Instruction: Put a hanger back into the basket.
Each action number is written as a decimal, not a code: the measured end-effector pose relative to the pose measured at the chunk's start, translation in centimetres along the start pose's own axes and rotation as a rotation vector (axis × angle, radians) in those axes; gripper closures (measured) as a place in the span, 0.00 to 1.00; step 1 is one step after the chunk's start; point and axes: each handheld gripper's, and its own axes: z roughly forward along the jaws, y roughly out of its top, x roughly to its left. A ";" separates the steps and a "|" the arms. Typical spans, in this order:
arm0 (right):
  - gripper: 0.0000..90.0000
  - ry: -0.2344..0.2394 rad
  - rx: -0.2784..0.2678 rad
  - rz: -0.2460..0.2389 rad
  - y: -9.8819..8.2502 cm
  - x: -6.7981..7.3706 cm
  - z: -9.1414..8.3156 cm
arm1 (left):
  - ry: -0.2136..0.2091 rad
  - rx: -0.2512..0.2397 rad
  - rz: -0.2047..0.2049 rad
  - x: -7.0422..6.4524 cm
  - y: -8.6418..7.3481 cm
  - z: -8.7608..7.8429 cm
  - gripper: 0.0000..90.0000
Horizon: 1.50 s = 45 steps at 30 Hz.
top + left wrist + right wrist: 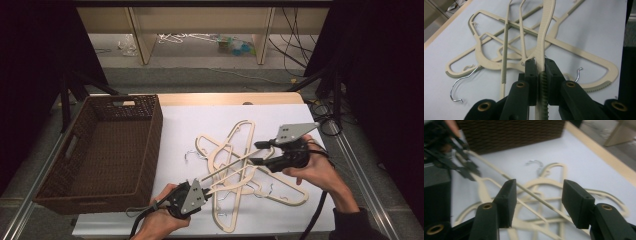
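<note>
Several cream plastic hangers (235, 145) with metal hooks lie tangled on the white table cover. My left gripper (206, 189) sits at the pile's near-left edge, shut on the ribbed arm of one hanger (543, 37), which runs away from the jaws across the pile. In the left gripper view the pads (531, 72) press on that arm from both sides. My right gripper (256, 152) hovers over the right side of the pile, pointing left, open with nothing between its jaws. In the right gripper view a thin hanger bar (534, 196) lies on the pile below its jaws (537, 195).
A dark brown wicker basket (154, 145) stands on the left of the table, its side (511, 132) close to the pile. White cover (280, 112) lies bare behind and right of the hangers. Cables trail off the table's right edge (325, 125).
</note>
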 end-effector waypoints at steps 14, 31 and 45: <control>0.49 -0.042 0.071 -0.019 -4.0 -2.0 1.4 | -0.002 -0.038 -0.192 2.1 -1.8 -1.5 0.94; 0.77 0.081 0.073 -0.320 -1.5 1.4 6.8 | -0.037 -0.053 -0.232 2.1 -2.7 -2.3 0.94; 0.93 0.183 0.097 -0.418 -0.2 2.8 3.7 | -0.153 -0.103 -0.225 1.8 -3.0 -3.3 0.94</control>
